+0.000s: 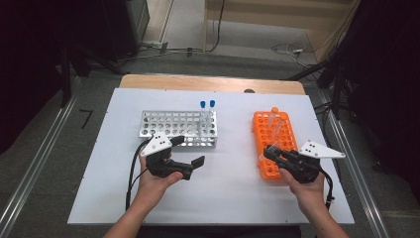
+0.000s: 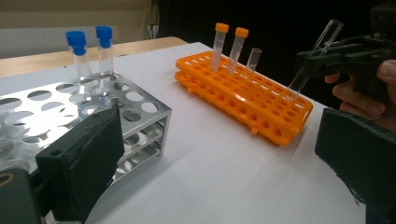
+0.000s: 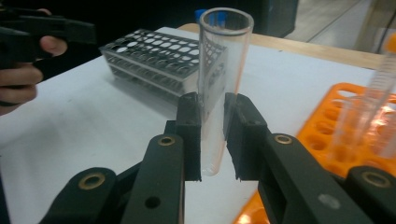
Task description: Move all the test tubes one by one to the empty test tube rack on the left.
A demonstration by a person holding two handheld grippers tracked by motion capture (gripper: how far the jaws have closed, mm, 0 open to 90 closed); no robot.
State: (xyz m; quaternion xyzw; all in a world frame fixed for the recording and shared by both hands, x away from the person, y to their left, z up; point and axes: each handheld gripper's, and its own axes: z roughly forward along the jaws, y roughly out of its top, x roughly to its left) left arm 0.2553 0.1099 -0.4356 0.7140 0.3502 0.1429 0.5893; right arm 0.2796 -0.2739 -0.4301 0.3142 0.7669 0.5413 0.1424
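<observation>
right tongs (image 3: 212,140) clamped low on clear open glass test tube (image 3: 219,88), over near end of orange plastic rack (image 1: 273,144), bench right side | left tongs (image 1: 189,151) apart, empty, by perforated metal rack (image 1: 176,128) | tube likely light, slick, brittle: grip mid-body, gently

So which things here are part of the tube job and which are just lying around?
In use:
- right hand-held gripper, shut on a clear uncapped tube
- orange rack
- metal rack with two blue-capped tubes
- left hand-held gripper, open

Lying about:
- cables on the floor beyond the table
- dark stands at the sides
</observation>
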